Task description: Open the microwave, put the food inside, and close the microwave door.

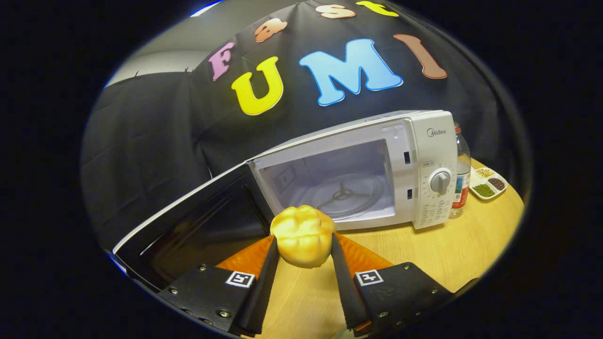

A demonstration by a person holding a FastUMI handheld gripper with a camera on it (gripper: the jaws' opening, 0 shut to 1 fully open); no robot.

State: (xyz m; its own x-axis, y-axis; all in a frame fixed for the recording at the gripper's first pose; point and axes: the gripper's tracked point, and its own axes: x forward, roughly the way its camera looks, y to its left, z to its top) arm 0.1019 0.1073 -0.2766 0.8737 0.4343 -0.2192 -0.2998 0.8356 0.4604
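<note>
A white microwave (426, 155) stands on the wooden table (424, 254), beyond my fingers. Its dark-windowed door (198, 221) is swung wide open to the left, showing the pale cavity with a glass turntable (346, 193). My gripper (304, 240) is shut on the food, a golden-yellow bun (304, 235), with one finger pressing each side. The bun hangs above the table just in front of the cavity's lower left corner, close to the door's hinge side.
A clear bottle with a red label (461, 174) stands right of the microwave. Further right lies a small divided dish of beans and grains (490, 184). The open door blocks the left side; bare tabletop extends to the right of my fingers.
</note>
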